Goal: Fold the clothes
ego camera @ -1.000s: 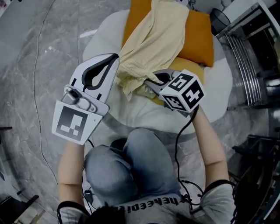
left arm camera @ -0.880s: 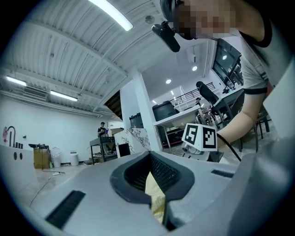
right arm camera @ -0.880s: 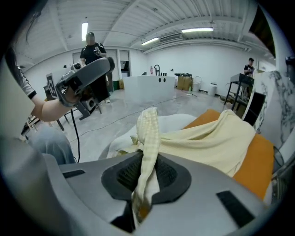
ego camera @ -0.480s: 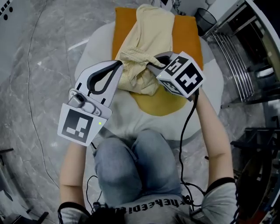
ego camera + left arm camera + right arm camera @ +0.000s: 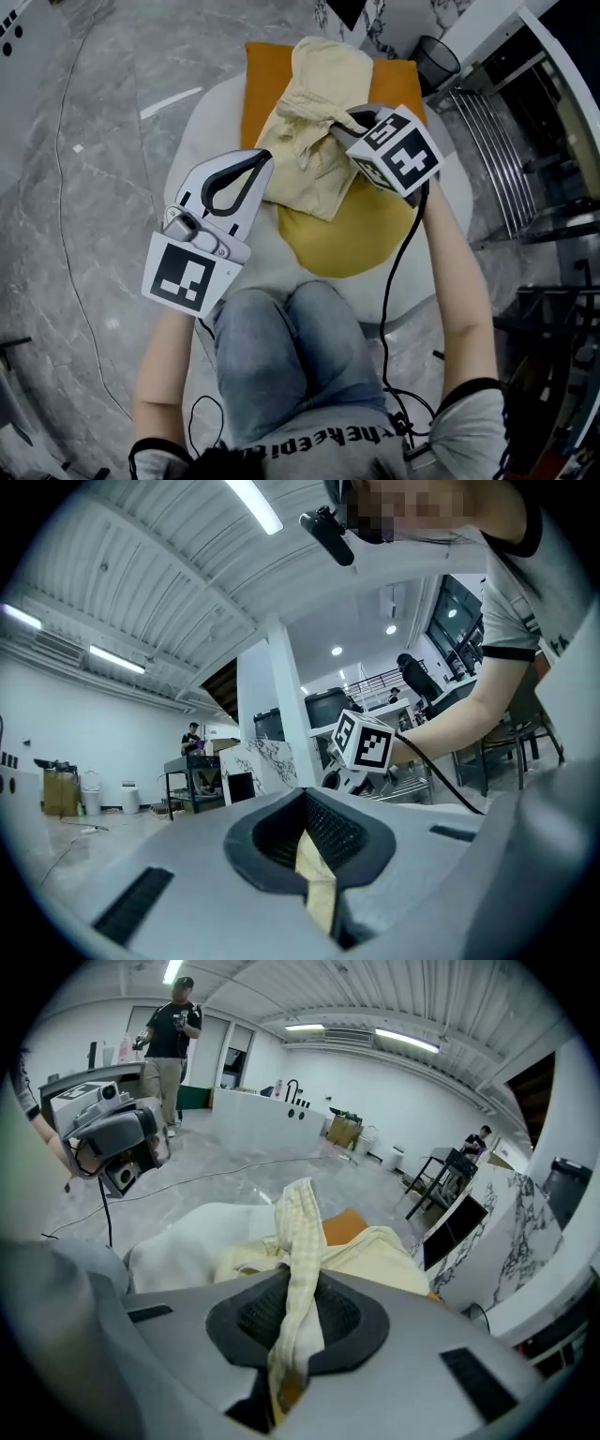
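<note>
A pale yellow garment (image 5: 314,159) lies bunched on an orange pad (image 5: 356,234) that rests on a white cushion (image 5: 211,122). My left gripper (image 5: 262,161) is at the garment's left edge. In the left gripper view a strip of the yellow cloth (image 5: 319,892) is pinched between its shut jaws (image 5: 314,874). My right gripper (image 5: 345,127), with its marker cube (image 5: 398,150), is shut on a bunched fold at the garment's right side. In the right gripper view that checked fold (image 5: 298,1269) rises out of the shut jaws (image 5: 291,1354).
My knees in blue jeans (image 5: 291,347) are just in front of the cushion. A metal rack (image 5: 497,141) and a black bin (image 5: 436,61) stand at the right. A cable (image 5: 66,187) runs over the grey marble floor at the left. A person (image 5: 169,1035) stands far off.
Both grippers have moved away from my body with the garment in them, the right one further and higher. The round front part of the orange pad has been uncovered.
</note>
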Demonstrator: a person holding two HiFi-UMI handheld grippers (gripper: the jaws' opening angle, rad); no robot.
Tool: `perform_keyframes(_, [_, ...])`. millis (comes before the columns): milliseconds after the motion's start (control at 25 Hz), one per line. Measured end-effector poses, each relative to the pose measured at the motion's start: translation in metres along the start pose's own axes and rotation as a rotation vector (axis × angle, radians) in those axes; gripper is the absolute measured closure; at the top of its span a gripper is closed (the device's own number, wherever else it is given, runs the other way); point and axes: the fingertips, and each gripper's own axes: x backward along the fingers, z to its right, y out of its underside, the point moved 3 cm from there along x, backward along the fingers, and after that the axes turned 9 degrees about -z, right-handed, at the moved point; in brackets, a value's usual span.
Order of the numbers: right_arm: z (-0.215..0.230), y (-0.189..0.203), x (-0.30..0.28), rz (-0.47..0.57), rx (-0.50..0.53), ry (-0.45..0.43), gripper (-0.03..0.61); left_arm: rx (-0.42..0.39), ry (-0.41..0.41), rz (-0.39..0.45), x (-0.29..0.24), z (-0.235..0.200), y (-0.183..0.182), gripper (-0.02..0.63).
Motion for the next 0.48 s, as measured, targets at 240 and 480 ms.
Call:
perform_keyframes(240, [0.049,-0.014,-0.015,0.021,-0.041,0.005,0.538,0.053,0.008,0.006,-0.043,-0.036,-0.007,0.611])
perform_keyframes(480, [0.090,-0.017,-0.030,0.024,-0.050,0.011,0.538,0.045,0.034,0.029,-0.095,-0.056,-0.020,0.611])
